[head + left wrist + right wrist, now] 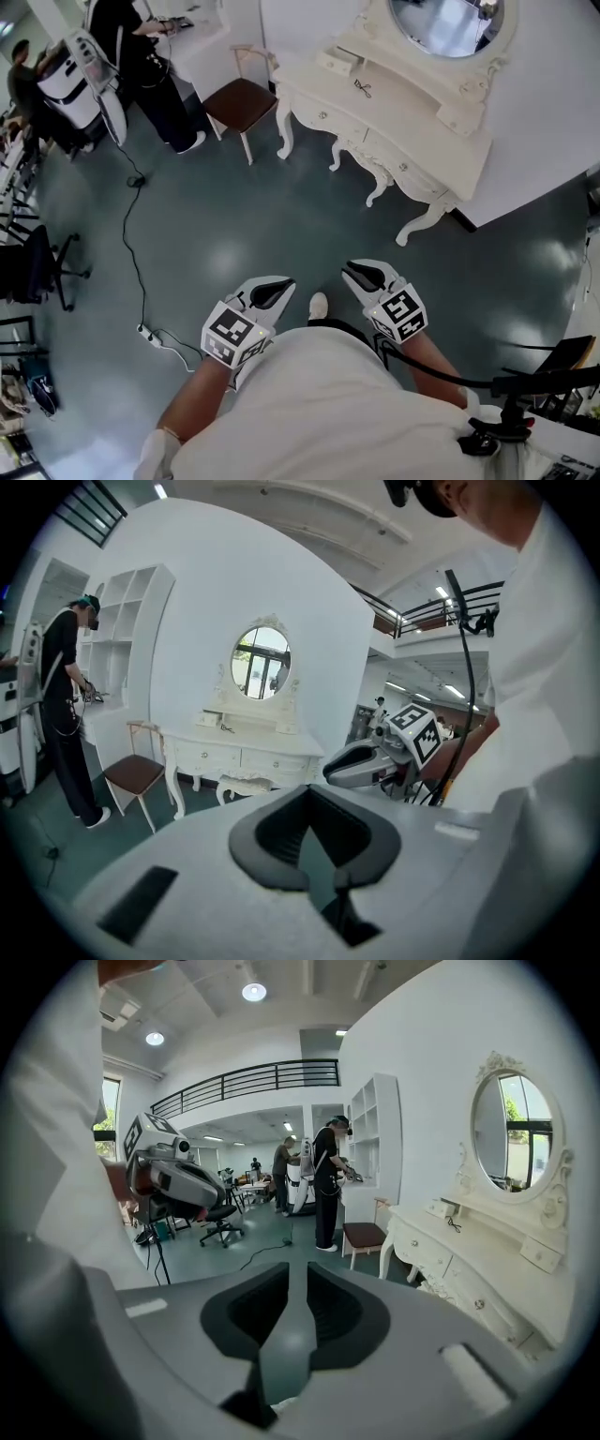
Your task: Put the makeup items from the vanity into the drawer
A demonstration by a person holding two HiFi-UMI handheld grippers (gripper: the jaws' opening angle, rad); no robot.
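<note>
White vanity (pixel 412 127) stands well ahead of both grippers, out of reach; drawer (pixel 328 114) shut. Small dark item (pixel 362 89) and pale box (pixel 337 62) lie on vanity top, far beyond jaw tips. Left gripper (pixel 289 282) clenched, tips meeting, nothing between. Right gripper (pixel 349 269) all but clenched, thin slit only, also empty. Both held low over floor (pixel 234 206). Step judged: approach, nothing grasped yet. Next move likely calls for closing on vanity and opening drawer before picking items.
</note>
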